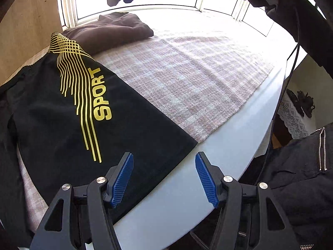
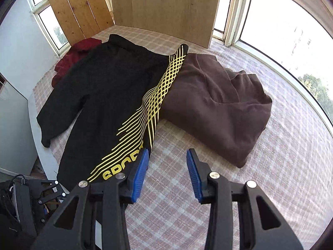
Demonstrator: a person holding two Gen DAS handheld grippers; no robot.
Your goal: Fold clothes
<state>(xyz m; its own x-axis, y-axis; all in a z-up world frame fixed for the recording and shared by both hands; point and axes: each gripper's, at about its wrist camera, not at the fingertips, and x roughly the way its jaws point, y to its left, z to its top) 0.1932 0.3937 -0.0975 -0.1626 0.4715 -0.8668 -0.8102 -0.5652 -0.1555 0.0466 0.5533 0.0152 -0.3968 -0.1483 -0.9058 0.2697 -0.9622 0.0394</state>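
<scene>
The black shorts (image 2: 108, 104) are seen spread flat on the checked cloth (image 2: 208, 187) over the worktop (image 1: 187, 187), yellow stripes up, their waist at the far end partly overlapping a brown sweater (image 2: 218, 108). A red garment (image 2: 70, 62) is tucked at the far left. Both claws are held spread, nothing pinched: the left claw (image 1: 164, 162) is poised over the near hem corner, the right claw (image 2: 167, 156) just beside the striped edge. The first fold looks about to be started; a hem grip is called for next.
</scene>
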